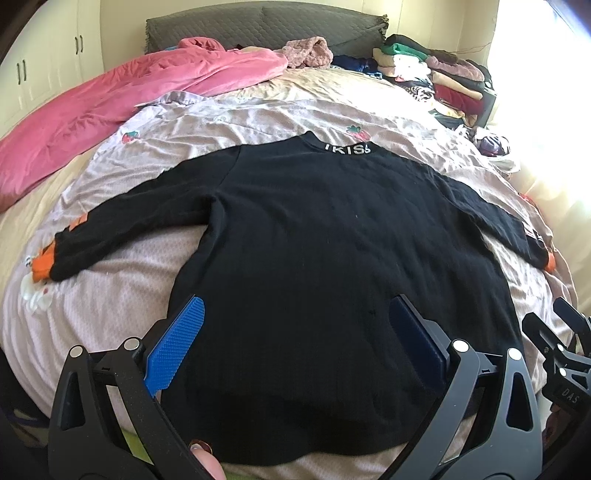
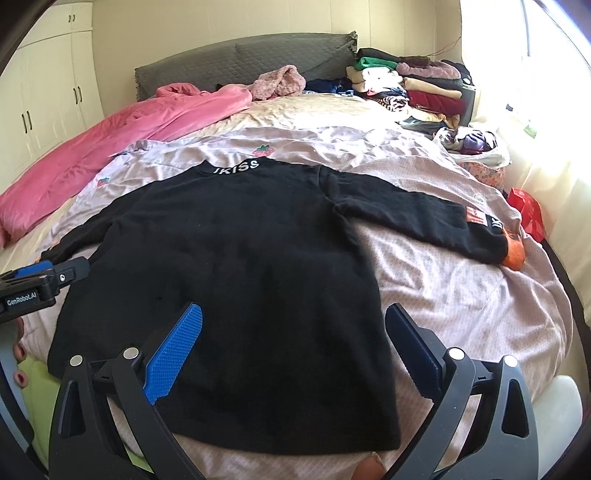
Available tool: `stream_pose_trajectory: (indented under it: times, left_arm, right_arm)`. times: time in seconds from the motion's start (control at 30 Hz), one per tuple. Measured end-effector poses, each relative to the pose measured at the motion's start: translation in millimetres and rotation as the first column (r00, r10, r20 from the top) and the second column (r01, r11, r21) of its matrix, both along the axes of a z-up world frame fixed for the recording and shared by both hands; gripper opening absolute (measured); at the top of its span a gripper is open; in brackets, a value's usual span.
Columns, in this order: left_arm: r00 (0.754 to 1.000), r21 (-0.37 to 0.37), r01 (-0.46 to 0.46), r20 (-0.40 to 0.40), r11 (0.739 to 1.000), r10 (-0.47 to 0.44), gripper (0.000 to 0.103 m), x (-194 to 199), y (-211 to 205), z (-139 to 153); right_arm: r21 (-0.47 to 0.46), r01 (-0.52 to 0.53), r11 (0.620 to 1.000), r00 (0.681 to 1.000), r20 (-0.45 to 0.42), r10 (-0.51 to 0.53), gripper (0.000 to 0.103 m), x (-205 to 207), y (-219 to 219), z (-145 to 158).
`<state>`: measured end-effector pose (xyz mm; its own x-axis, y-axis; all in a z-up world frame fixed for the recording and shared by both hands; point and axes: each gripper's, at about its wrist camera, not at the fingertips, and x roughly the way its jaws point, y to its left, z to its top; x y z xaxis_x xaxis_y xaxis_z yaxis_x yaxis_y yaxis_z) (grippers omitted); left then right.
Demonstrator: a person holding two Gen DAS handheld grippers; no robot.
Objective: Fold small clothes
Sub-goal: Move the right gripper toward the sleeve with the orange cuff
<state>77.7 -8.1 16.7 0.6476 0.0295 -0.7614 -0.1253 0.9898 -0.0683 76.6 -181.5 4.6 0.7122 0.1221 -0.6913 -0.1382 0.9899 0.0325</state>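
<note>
A black long-sleeved top (image 1: 317,229) (image 2: 236,258) with white lettering at the collar lies flat, back up, on the bed, both sleeves spread out and ending in orange cuffs (image 1: 40,267) (image 2: 514,248). My left gripper (image 1: 297,325) hovers open over the lower hem, blue pads wide apart, nothing between them. My right gripper (image 2: 293,328) is also open above the hem's right half. The left gripper (image 2: 40,275) shows at the left edge of the right wrist view, and the right gripper (image 1: 565,347) at the right edge of the left wrist view.
The top rests on a pale pink strawberry-print sheet (image 1: 229,125) (image 2: 443,280). A pink blanket (image 1: 110,99) (image 2: 110,140) lies along the left. Folded clothes are stacked at the far right (image 1: 436,74) (image 2: 417,85) by the grey headboard (image 1: 258,22). A red bag (image 2: 528,210) sits near the right edge.
</note>
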Motion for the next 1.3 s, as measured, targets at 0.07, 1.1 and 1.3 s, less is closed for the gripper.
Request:
stream_pose_trajectory:
  times: [0.07, 1.1, 1.3]
  left_arm:
    - [1.0, 0.009, 0.0, -0.001, 1.0, 0.0, 0.094, 8, 0, 2]
    - [0.997, 0.038, 0.078, -0.01, 0.996, -0.077, 0.094, 131, -21, 29]
    - [0.996, 0.029, 0.08, -0.028, 0.996, -0.079, 0.094, 161, -23, 25]
  right_arm:
    - [-0.002, 0.004, 1.0, 1.0, 0.002, -0.004, 0.099, 6, -2, 1]
    - [0.066, 0.221, 0.973, 0.975, -0.016, -0.221, 0.099, 125, -109, 13]
    - [0.077, 0.275, 0.958, 0.96, -0.071, -0.27, 0.099, 150, -133, 7]
